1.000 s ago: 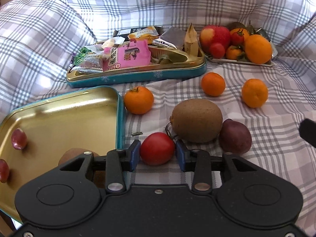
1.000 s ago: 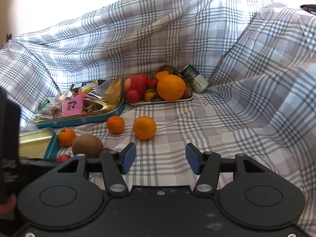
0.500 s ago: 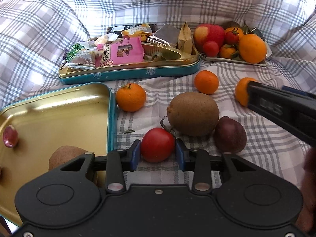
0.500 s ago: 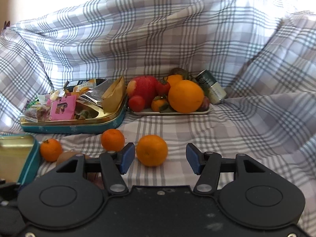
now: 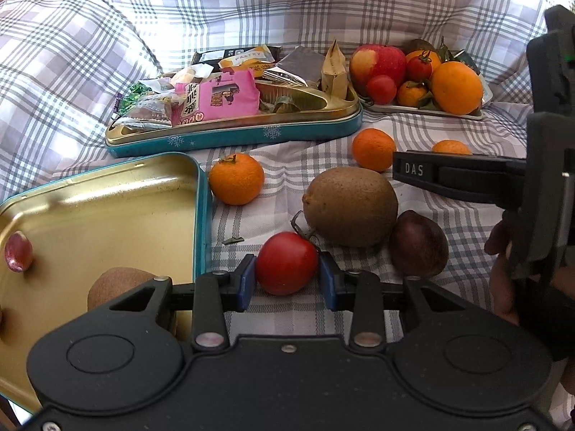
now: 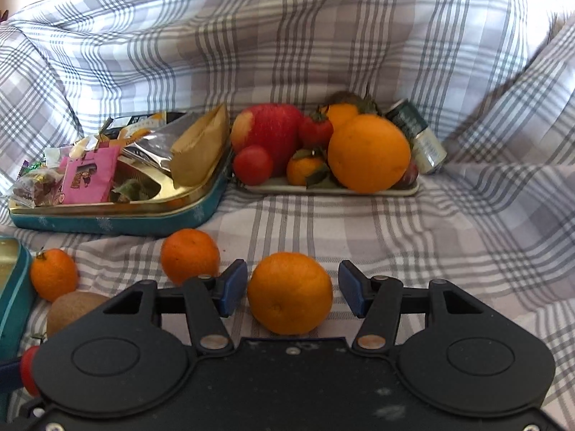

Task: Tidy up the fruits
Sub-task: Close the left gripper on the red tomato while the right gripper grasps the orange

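The left gripper (image 5: 287, 282) has its blue pads pressed against both sides of a red tomato (image 5: 286, 263) that sits on the checked cloth (image 5: 251, 14), just right of the open gold tin lid (image 5: 107, 208), with a brown kiwi (image 5: 350, 206) and a dark purple fruit (image 5: 418, 244) close behind it. The right gripper (image 6: 293, 289) stands with its jaws apart around a mandarin (image 6: 289, 292) on the cloth, a gap showing on each side. Two more mandarins (image 6: 189, 255) lie to the left, and the fruit plate (image 6: 334, 190) sits farther back beside the snack tin (image 6: 118, 221).
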Action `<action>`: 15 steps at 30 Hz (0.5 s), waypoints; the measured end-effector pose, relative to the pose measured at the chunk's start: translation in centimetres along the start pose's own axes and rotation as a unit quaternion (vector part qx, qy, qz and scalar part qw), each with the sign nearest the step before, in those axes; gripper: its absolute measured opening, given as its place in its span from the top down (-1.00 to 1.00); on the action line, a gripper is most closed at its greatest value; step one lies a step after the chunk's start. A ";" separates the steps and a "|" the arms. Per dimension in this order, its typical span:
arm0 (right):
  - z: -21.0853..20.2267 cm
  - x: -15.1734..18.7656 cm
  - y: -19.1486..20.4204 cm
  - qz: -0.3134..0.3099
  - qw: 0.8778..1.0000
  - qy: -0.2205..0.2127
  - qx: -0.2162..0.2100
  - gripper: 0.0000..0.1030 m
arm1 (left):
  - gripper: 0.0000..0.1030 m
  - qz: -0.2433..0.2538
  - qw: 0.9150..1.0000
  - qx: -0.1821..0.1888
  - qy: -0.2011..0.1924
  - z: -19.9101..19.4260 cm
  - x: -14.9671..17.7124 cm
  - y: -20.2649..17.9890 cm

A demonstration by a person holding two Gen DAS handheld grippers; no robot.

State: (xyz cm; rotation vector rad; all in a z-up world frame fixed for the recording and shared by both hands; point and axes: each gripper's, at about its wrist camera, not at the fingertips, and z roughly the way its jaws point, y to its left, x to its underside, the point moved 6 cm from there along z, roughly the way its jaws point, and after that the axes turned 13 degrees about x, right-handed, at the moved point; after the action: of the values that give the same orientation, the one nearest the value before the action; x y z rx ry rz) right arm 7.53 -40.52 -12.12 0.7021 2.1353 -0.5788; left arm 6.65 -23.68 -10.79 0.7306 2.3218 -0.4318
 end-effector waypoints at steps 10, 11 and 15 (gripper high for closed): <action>-0.2 0.1 0.4 -0.017 1.000 -0.003 0.011 0.11 | 0.12 -0.005 1.000 0.007 0.006 0.1 -0.1 0.2; -0.2 0.1 0.4 -0.017 1.000 -0.003 0.012 0.11 | 0.12 -0.006 1.000 0.007 0.007 0.2 -0.1 0.2; -0.9 0.1 -0.1 -0.010 1.000 0.001 0.019 0.12 | 0.12 -0.007 1.000 0.012 0.012 0.2 -0.2 0.3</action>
State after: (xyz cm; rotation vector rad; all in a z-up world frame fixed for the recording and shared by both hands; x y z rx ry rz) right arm 6.91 -40.03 -11.70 0.7023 2.1407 -0.6315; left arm 7.10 -23.63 -10.85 0.7356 2.3484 -0.4591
